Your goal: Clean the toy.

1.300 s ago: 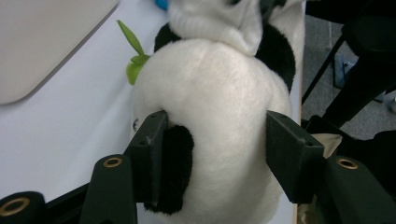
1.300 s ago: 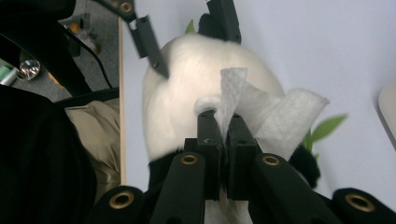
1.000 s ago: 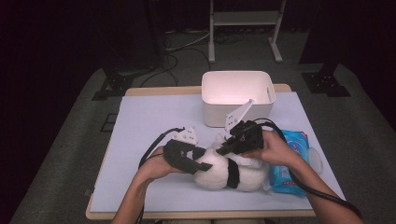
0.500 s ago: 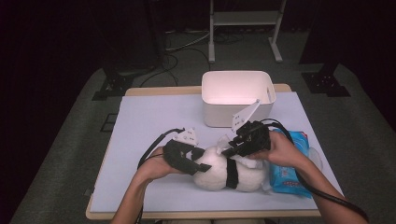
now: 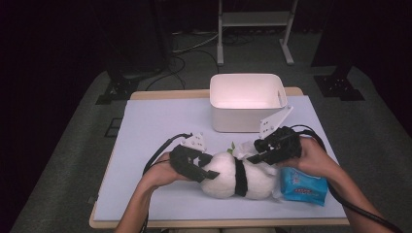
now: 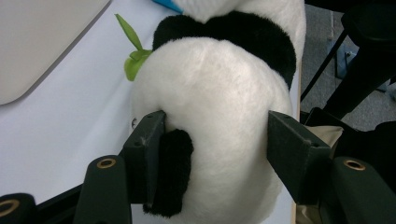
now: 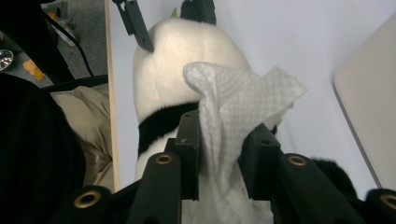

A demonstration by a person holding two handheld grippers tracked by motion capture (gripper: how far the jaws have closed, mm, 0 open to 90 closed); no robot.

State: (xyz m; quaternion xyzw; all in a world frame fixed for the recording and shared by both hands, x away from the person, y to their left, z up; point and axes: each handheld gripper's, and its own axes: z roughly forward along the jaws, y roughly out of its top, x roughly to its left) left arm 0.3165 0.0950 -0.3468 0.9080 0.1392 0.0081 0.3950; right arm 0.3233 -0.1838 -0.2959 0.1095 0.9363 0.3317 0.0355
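The left tool (image 6: 217, 135) clamped the plush panda (image 5: 233, 177) steady on the worktop (image 5: 155, 126), while the right tool (image 7: 223, 140), jaws just loosening, pinched a wet wipe (image 7: 233, 107) for cleaning it.

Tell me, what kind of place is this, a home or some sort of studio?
Probably a recording studio or lab, not a home. A lone table stands lit amid darkness, with cables and a metal stand on the carpet behind. A person works a toy panda with cabled hand tools, the left tool at its end.
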